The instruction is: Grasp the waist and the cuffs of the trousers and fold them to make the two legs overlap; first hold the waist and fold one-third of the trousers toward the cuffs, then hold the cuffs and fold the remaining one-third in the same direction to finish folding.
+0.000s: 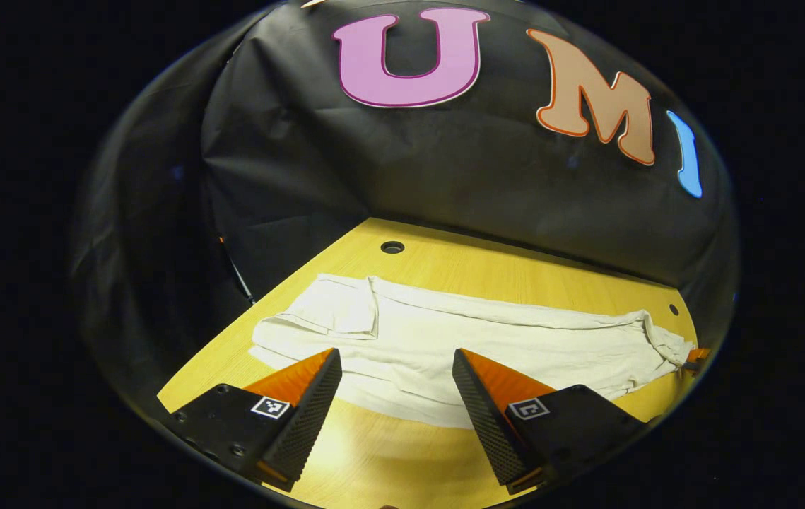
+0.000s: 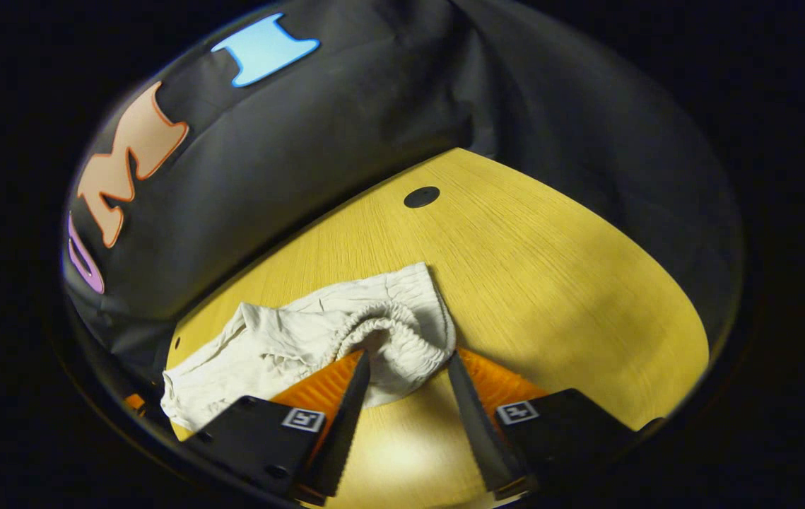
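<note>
Trousers: pale cream trousers (image 1: 444, 339) lie flat on the desk, stretched sideways across the left gripper view, their near edge curving just past the claw tips
Cuff end: in the left gripper view the left end of the cloth shows a folded-over flap (image 1: 335, 307) lying on top of the rest
Waist: the gathered, elastic waist (image 2: 381, 329) sits at the right end of the garment; in the right gripper view it is bunched and puckered, right in front of the claw
Left claw: the left claw (image 1: 396, 360) has its fingers wide apart, holding nothing, hovering over the near edge of the trousers around mid-length; the cloth shows between and beyond the tips
Right claw: the right claw (image 2: 406, 360) has its fingers spread, one on each side of the puckered waist; the cloth reaches into the gap between the tips, but the fingers are not pressed together on it
Other claw seen far off: a small part of the right claw (image 1: 693, 359) shows at the far right edge of the left gripper view, at the waist end
Desk: yellow wood-grain desk (image 2: 550, 283) with a round dark hole (image 2: 422, 196) near its far edge; bare wood lies to the right of the waist
Backdrop: black cloth wall (image 1: 444, 170) hangs behind the desk
</note>
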### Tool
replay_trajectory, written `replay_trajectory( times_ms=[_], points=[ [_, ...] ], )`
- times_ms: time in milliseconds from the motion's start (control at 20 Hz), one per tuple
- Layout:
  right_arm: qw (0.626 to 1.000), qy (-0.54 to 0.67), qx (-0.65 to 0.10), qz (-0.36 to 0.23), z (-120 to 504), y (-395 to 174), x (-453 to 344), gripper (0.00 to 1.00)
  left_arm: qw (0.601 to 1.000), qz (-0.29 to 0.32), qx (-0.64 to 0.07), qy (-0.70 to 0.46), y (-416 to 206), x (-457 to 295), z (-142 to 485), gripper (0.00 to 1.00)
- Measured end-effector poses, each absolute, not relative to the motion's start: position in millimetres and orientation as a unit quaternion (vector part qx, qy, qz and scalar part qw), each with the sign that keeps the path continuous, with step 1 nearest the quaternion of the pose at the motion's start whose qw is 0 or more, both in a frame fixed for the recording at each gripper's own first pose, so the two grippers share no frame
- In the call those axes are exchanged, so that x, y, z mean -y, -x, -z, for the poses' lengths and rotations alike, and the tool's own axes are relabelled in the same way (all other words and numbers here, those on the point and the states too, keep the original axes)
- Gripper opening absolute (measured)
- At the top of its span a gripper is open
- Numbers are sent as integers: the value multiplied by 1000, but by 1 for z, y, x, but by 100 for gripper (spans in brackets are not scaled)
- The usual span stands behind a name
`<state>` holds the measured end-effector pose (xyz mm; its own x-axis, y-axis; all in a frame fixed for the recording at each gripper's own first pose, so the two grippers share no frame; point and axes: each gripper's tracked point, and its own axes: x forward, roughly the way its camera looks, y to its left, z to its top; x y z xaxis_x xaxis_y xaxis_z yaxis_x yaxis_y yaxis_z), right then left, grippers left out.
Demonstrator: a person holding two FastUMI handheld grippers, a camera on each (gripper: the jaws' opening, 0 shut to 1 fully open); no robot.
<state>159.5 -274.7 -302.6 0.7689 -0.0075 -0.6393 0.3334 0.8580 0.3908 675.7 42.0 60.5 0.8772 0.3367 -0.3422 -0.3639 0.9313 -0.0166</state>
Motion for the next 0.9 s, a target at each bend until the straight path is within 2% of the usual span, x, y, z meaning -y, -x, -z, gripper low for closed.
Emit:
replay_trajectory(
  times_ms=[50,100,150,200,250,300,400,450,500,900],
  points=[
    [906,-254,-324,98,303,-162,276,50,969,-179,-169,39,-676,-42,-62,96],
    [904,-265,-322,96,301,-164,273,40,969,-177,-169,39,-676,-42,-60,96],
    [903,-271,-318,103,301,-166,273,36,969,-176,-170,41,-675,-40,-60,95],
    [906,-266,-311,106,298,-165,273,28,969,-174,-171,43,-675,-40,-60,96],
    [911,-260,-302,112,292,-166,276,26,969,-171,-170,46,-675,-39,-60,96],
    [915,-251,-294,111,286,-164,275,17,970,-169,-169,48,-676,-39,-60,96],
    [924,-234,-282,112,273,-164,275,17,971,-162,-166,53,-677,-37,-61,96],
    [927,-229,-275,109,265,-165,273,12,972,-160,-165,58,-676,-36,-60,95],
    [931,-223,-269,107,257,-165,271,17,972,-158,-164,63,-676,-36,-62,96],
    [962,-181,-192,66,154,-147,187,17,974,-146,-164,64,-677,-33,-67,96]
  ],
)
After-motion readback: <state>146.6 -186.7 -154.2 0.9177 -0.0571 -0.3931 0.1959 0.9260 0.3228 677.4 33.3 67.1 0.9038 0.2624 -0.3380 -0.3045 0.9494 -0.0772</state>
